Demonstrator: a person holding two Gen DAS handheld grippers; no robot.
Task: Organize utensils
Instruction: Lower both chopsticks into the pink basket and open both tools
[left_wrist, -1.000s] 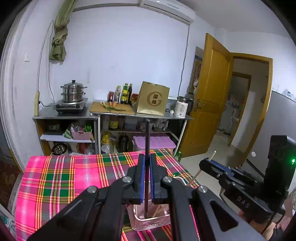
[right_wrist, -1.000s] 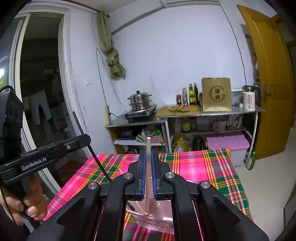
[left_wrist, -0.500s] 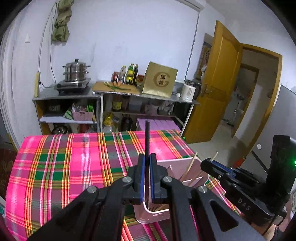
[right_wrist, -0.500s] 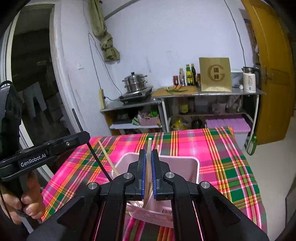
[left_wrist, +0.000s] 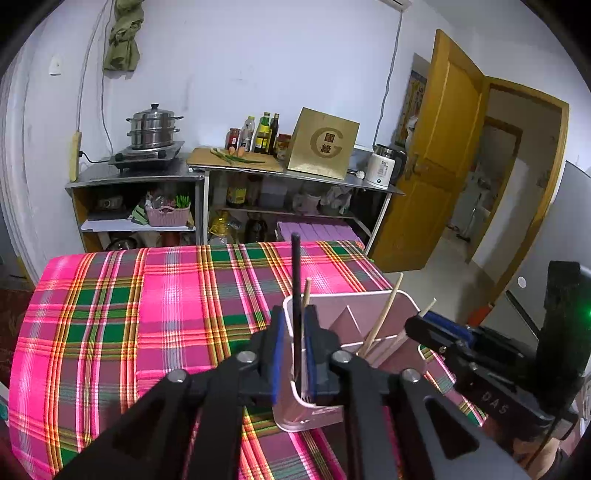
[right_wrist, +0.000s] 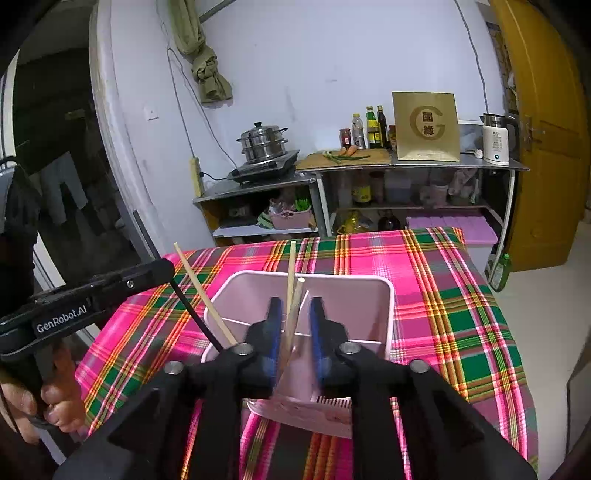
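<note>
One hand on left gripper, right view only

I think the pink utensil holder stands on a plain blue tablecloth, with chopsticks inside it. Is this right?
Not quite. The tablecloth is pink, green and orange plaid, not plain blue, as the right wrist view shows. The pink utensil holder does stand on it, with chopsticks inside.

A: A steel steamer pot is sitting on a hob, far shelf.

B: A gold box is leaning beside bottles; a white kettle is standing near the open yellow door.

A: A plaid cloth is covering the table.
</note>
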